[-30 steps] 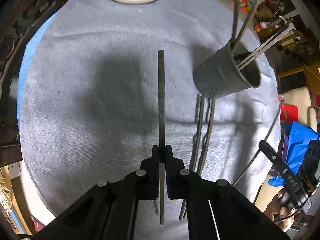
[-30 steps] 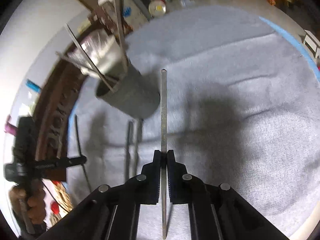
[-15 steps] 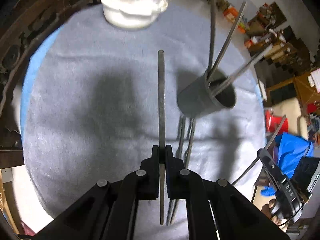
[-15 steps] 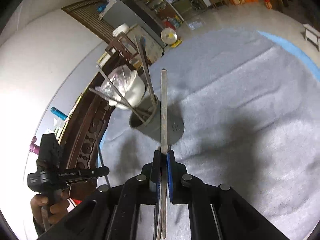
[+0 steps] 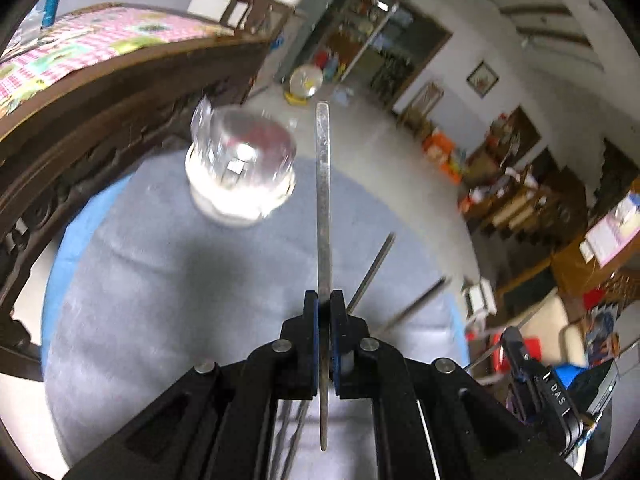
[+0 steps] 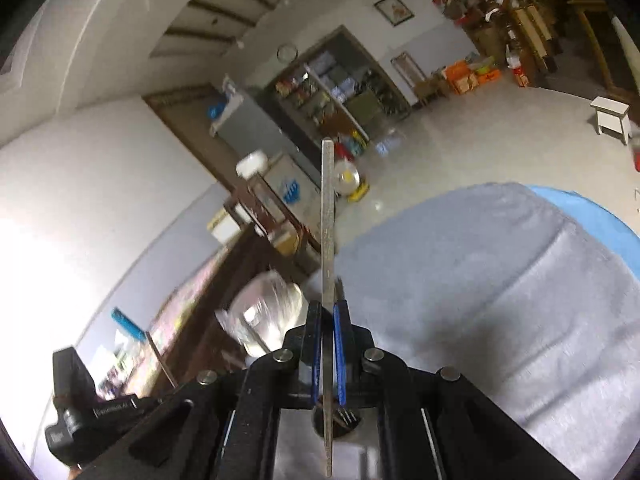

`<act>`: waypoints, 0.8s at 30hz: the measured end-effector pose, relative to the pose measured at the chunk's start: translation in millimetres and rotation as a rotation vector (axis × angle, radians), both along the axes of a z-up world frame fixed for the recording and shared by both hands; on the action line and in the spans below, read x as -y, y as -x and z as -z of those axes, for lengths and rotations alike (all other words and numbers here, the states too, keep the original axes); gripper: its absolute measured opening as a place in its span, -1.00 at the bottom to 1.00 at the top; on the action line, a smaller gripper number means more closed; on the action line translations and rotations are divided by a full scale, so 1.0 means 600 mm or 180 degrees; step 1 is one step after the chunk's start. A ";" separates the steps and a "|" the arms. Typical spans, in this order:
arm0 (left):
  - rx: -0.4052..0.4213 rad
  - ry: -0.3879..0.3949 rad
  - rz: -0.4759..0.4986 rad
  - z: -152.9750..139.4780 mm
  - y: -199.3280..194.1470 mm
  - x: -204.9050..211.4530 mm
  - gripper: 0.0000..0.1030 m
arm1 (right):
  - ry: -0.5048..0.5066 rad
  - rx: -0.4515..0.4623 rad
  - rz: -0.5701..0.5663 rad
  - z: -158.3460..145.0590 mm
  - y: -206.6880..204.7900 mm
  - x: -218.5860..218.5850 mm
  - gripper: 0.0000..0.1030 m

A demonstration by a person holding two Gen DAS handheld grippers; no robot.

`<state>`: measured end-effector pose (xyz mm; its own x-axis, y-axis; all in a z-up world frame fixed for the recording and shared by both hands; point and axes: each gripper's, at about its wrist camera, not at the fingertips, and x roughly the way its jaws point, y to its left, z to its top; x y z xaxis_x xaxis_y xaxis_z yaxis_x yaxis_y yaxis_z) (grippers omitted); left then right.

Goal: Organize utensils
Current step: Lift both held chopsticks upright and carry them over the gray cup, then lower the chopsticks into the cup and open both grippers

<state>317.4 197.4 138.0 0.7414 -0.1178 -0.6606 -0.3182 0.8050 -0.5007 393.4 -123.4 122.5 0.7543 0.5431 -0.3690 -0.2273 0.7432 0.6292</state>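
Observation:
My left gripper (image 5: 324, 300) is shut on a flat steel utensil handle (image 5: 322, 184) that sticks straight out ahead and is tilted up toward the room. Handles of other utensils (image 5: 372, 268) poke up just right of the fingers; the holder under them is hidden. My right gripper (image 6: 327, 312) is shut on a second steel utensil handle (image 6: 328, 216). Below its fingers I look down into the dark utensil holder (image 6: 338, 420), where fork tines (image 6: 346, 414) show. The other hand-held gripper (image 6: 80, 412) shows at lower left in the right wrist view.
A white pot wrapped in clear plastic (image 5: 240, 168) stands at the far side of the grey cloth (image 5: 160, 300) over the round table. A carved wooden bed frame (image 5: 80, 120) runs along the left. The cloth's edge (image 6: 580, 208) drops off to the floor.
Both grippers have lifted and tilted up, so the views swing from the tabletop to the room. The holder has slid from ahead to beneath the grippers. Both keep their utensils.

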 end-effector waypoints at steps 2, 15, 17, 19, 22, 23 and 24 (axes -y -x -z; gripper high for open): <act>0.0130 0.0012 -0.0071 -0.001 -0.010 0.002 -0.90 | 0.0073 0.0104 0.0080 -0.008 -0.010 -0.012 -0.87; 0.0296 -0.0310 -0.0198 0.068 -0.068 0.047 -0.90 | 0.0711 0.0244 0.0116 0.032 -0.050 -0.100 -0.87; 0.0280 -0.0353 -0.0159 0.076 -0.072 0.051 -0.90 | 0.0781 0.0226 0.0088 0.045 -0.049 -0.105 -0.87; 0.0265 -0.0396 -0.0113 0.085 -0.076 0.054 -0.90 | 0.0823 0.0191 0.0042 0.057 -0.050 -0.112 -0.87; 0.0255 -0.0500 -0.0041 0.094 -0.076 0.065 -0.90 | 0.0903 0.0162 -0.0015 0.072 -0.045 -0.121 -0.87; 0.0244 -0.0520 -0.0018 0.096 -0.075 0.068 -0.90 | 0.0928 0.0142 -0.0040 0.077 -0.043 -0.124 -0.87; 0.0227 -0.0527 0.0006 0.099 -0.075 0.070 -0.90 | 0.0940 0.0133 -0.0050 0.081 -0.040 -0.124 -0.87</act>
<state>362.2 155.2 78.4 0.7871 -0.0132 -0.6167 -0.2849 0.8790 -0.3824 417.6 -48.7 73.9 0.7645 0.4284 -0.4816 -0.2613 0.8890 0.3761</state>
